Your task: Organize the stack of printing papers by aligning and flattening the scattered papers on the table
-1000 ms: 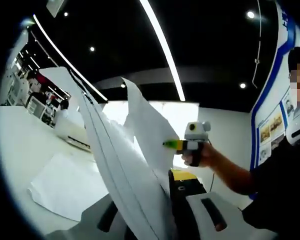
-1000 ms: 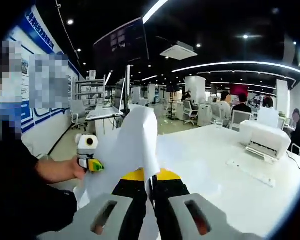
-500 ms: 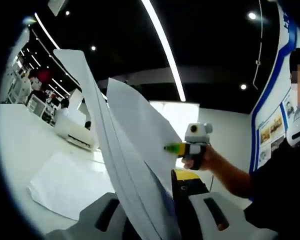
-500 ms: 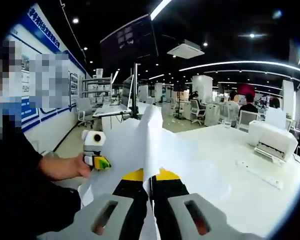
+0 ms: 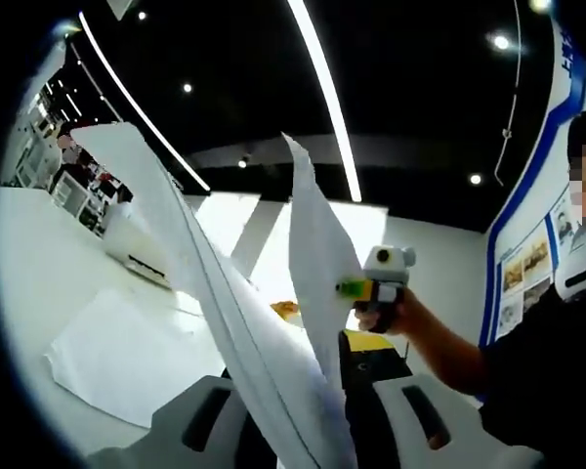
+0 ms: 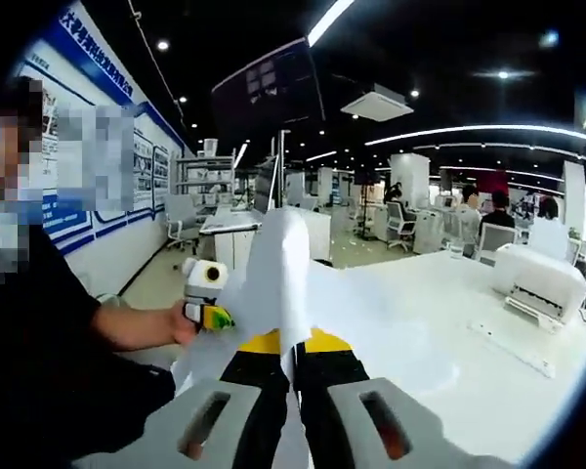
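Open-plan office, white table (image 6: 439, 322) under us, dark ceiling with strip lights. We had the paper stack (image 5: 225, 322) lifted off the table, held upright between both grippers: left gripper (image 5: 303, 430) clamped on its lower edge, right gripper (image 6: 291, 391) clamped on the other edge. In the right gripper view the left gripper (image 6: 207, 298) sat just beside the sheets, in a hand. Risk, as we judged it: top corners flopped apart, so sheets could slip or crease if we tapped down unevenly or one clamp loosened. One loose sheet (image 5: 127, 357) lay flat on the table, not yet gathered. A white printer (image 6: 549, 283) stood near the far edge, well apart.
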Available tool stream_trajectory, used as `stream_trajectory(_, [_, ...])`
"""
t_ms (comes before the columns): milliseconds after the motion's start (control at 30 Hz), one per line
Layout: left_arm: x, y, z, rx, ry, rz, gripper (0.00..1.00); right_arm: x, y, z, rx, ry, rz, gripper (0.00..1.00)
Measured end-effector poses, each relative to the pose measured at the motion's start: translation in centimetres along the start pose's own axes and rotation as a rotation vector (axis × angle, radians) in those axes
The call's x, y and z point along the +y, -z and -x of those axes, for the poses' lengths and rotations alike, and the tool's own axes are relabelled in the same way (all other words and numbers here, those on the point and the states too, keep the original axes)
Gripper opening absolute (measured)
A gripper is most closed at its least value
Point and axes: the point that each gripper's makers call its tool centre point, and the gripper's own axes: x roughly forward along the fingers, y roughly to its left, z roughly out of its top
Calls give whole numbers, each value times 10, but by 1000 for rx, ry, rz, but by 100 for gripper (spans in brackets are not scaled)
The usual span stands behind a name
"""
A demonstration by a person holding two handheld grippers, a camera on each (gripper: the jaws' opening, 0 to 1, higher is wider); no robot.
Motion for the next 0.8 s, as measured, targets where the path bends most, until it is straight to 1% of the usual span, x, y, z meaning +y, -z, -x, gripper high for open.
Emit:
stream_trajectory(67, [0, 0, 0, 0, 0, 1, 23, 5, 1, -6, -9, -19, -24, 0])
stream_trajectory(133, [0, 1, 0, -1, 0, 0, 23, 4, 2, -11, -10, -26, -42, 0])
stream_trajectory(233, [1, 1, 0, 1, -2, 0, 23, 12, 6, -17, -5, -37, -28, 0])
stream_trajectory(500, [1, 3, 0, 5, -5, -9, 22, 11, 6, -27, -9, -49, -56, 0])
stream_trajectory(667, [3, 2, 1, 0, -10, -24, 19, 13, 7, -31, -5, -49, -53, 0])
stream_trajectory(800, [4, -1, 4, -16, -20, -62, 11, 12, 10, -33, -6, -45, -55, 0])
